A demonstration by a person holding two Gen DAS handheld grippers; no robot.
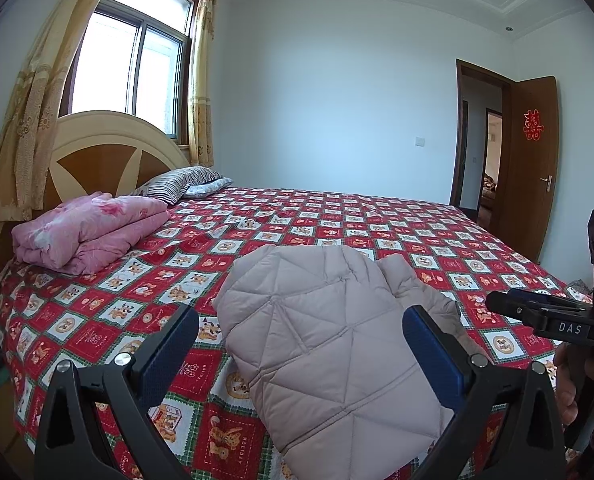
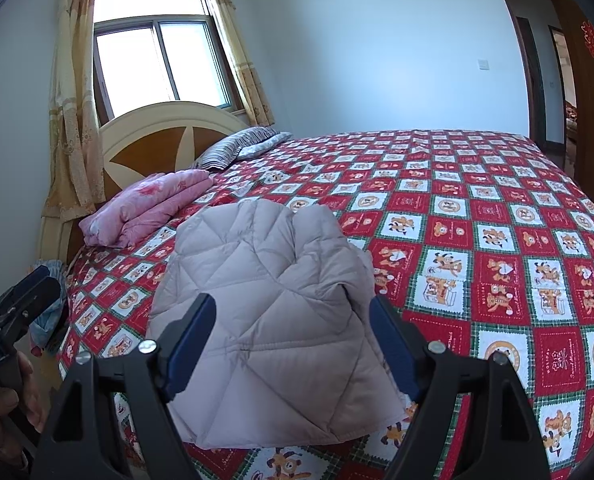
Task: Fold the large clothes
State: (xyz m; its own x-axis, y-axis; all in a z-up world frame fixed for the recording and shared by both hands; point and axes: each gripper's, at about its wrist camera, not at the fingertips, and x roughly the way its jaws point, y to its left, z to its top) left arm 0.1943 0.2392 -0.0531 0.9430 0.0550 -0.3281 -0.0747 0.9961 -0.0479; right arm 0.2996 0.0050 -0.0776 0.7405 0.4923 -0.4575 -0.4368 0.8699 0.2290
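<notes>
Both claws were spread and empty, left gripper (image 1: 301, 344) and right gripper (image 2: 293, 332) above the folded quilted jacket (image 2: 265, 308) at the bed's (image 2: 497, 240) 6 o'clock edge; looked light, puffy, slippery, so pinch a stitched hem corner.

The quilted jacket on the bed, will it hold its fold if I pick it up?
Probably not: the quilted jacket looks puffy and soft, so it would likely sag and unfold if lifted. It is probably light for its bulk. Its smooth shell may slip between the open right gripper fingers.
</notes>
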